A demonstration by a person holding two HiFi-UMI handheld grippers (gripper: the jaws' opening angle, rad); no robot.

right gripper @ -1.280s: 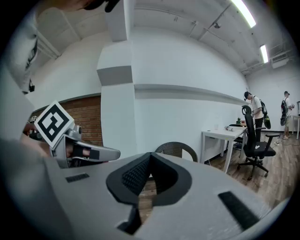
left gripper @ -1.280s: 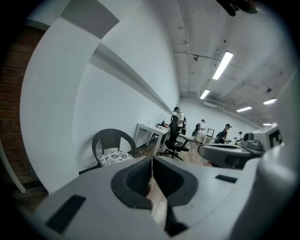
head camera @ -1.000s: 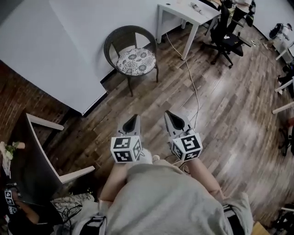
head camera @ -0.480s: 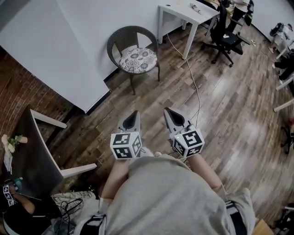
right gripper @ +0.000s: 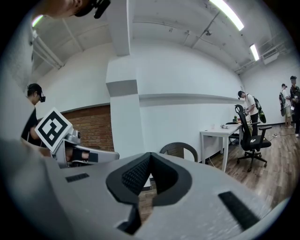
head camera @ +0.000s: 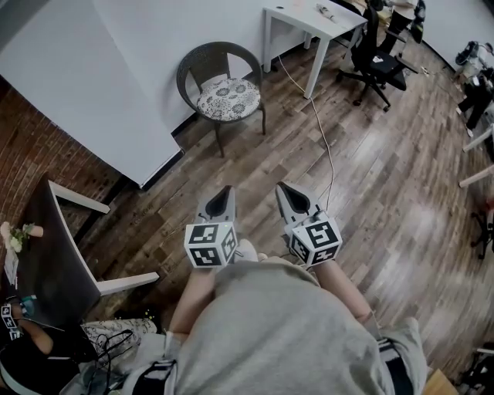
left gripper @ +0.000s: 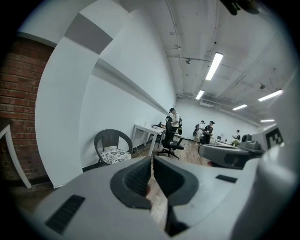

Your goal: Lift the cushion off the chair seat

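Observation:
A round floral cushion [head camera: 228,99] lies on the seat of a dark wicker chair [head camera: 202,58] against the white wall, well ahead of both grippers. My left gripper [head camera: 221,202] and right gripper [head camera: 287,193] are held side by side at waist height above the wood floor, both pointing toward the chair and both shut with nothing in them. In the left gripper view the cushion [left gripper: 112,154] shows beyond the closed jaws of the left gripper [left gripper: 152,161]. In the right gripper view only the chair's back [right gripper: 178,150] rises above the right gripper [right gripper: 150,159].
A white desk [head camera: 309,19] stands right of the chair, with a black office chair [head camera: 378,58] beyond it. A cable [head camera: 324,139] runs across the floor from the desk. A dark table with a white frame [head camera: 54,254] stands at the left. People [left gripper: 206,131] stand far back.
Both grippers have moved a little forward toward the chair along with the person. Their jaws have stayed shut.

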